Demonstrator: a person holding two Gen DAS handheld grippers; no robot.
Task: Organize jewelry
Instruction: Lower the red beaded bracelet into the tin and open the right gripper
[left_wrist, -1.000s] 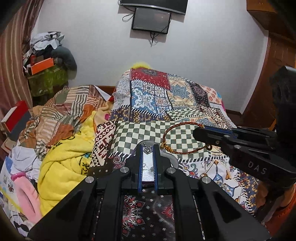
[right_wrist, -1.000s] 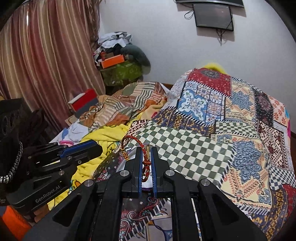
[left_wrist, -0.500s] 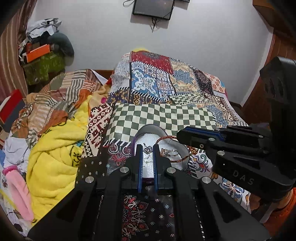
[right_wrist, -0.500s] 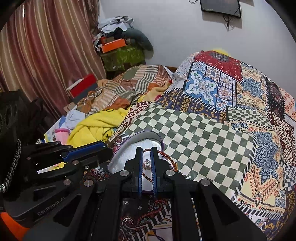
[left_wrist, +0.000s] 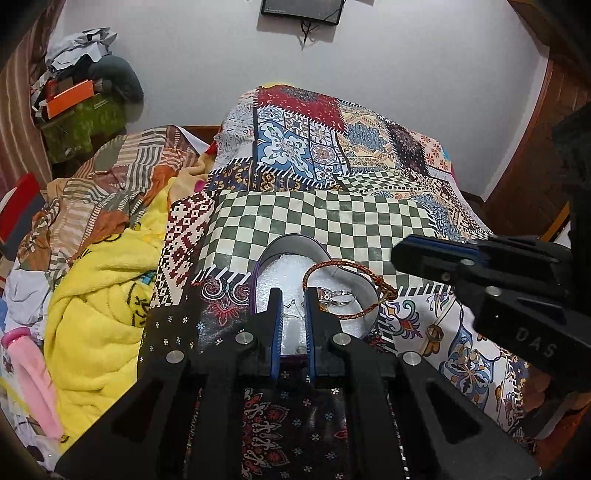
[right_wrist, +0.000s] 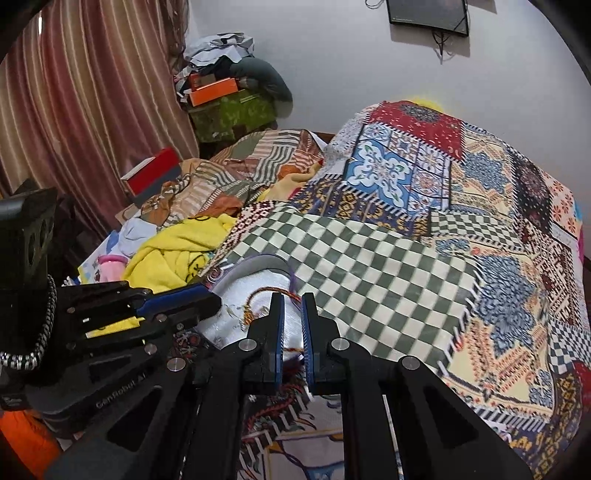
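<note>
A heart-shaped jewelry box (left_wrist: 291, 240) with white lining lies on the patchwork bedspread (left_wrist: 332, 218), just ahead of both grippers. A braided red-orange bracelet (left_wrist: 343, 263) rests across its right rim, its clasp end outside on the cloth. Silver rings (left_wrist: 338, 297) lie inside. My left gripper (left_wrist: 293, 293) hangs over the lining, shut on a fine silver necklace chain (left_wrist: 291, 306). In the right wrist view the right gripper (right_wrist: 292, 297) is over the box (right_wrist: 255, 260). Its jaws are opening and the bracelet (right_wrist: 258, 299) runs loose under them, not pinched.
A yellow blanket (left_wrist: 99, 288) and striped bedding (left_wrist: 122, 184) are heaped left of the box, with a pink bottle (left_wrist: 33, 376) beyond. A red box (right_wrist: 155, 173), a curtain (right_wrist: 74, 92) and a pile of clothes (right_wrist: 229, 85) stand at the far left.
Both grippers have sunk toward the bed, and the box has come into view beneath them. The bracelet, first hanging from the right gripper, now lies across the box rim.
</note>
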